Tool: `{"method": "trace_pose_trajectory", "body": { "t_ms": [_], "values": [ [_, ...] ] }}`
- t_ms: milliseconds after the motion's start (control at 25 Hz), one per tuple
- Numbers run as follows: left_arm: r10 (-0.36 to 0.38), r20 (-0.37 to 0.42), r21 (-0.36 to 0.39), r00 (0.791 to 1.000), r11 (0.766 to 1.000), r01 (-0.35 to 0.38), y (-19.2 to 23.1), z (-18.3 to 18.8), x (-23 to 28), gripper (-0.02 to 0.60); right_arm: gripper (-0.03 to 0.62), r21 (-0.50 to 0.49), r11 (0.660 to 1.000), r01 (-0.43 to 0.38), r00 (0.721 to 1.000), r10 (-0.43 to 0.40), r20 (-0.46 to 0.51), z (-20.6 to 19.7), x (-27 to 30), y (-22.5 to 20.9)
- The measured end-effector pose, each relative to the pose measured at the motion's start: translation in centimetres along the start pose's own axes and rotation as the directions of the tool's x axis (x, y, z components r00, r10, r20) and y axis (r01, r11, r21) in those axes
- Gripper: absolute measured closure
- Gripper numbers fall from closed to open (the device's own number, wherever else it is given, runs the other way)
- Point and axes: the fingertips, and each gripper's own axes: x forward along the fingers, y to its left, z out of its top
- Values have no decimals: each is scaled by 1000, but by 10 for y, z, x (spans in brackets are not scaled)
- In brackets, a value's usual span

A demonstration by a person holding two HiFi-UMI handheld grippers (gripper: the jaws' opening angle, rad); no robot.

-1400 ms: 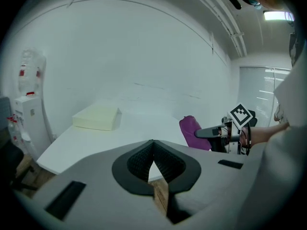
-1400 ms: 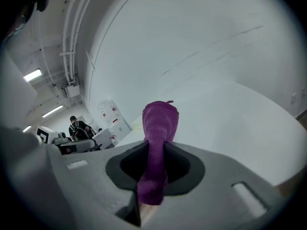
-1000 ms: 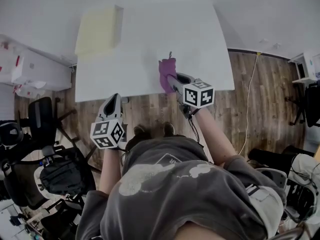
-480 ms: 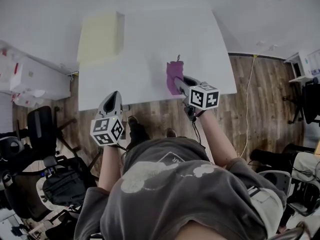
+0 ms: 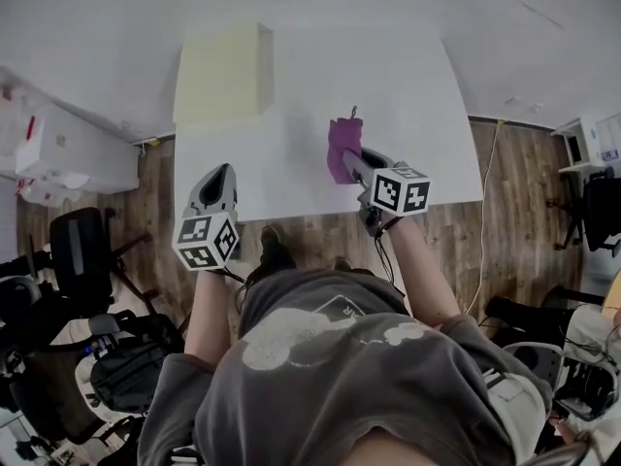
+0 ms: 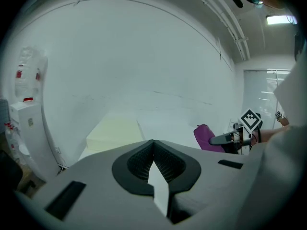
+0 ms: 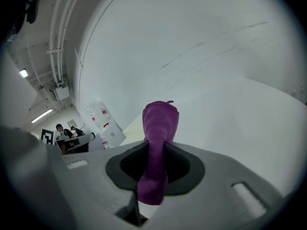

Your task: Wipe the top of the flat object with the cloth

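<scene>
A pale yellow flat slab (image 5: 223, 73) lies on the far left part of the white table (image 5: 408, 85); it also shows in the left gripper view (image 6: 115, 130). My right gripper (image 5: 351, 161) is shut on a purple cloth (image 5: 343, 149), held over the table's near middle, well right of the slab. The cloth (image 7: 158, 128) sticks up from between the jaws. My left gripper (image 5: 215, 184) is shut with nothing in it, at the table's near edge below the slab. From the left gripper view the cloth (image 6: 207, 137) appears at the right.
White cabinets (image 5: 68, 158) stand left of the table. Office chairs (image 5: 73, 250) and a bag (image 5: 131, 367) crowd the floor at lower left. A cable (image 5: 490, 202) runs along the wooden floor on the right. A wall lies beyond the table.
The view has shifted so the table and slab sit further right and lower in frame. The right gripper with the cloth reaches slightly further over the table. The left gripper stays at the near edge.
</scene>
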Motion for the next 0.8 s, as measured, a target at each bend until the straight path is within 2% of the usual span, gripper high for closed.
{"method": "trace_pose_trajectory", "body": {
  "t_ms": [400,800],
  "values": [
    [11,-19,-23,1000,1000,-11,114,25,46,587,520,4,997,71,997,-71,-14,26,78,16],
    [-27,-78,-6,997,1000,27,187,33,82,588,519,16,992,129,992,-129,-11,41,136,42]
  ]
}}
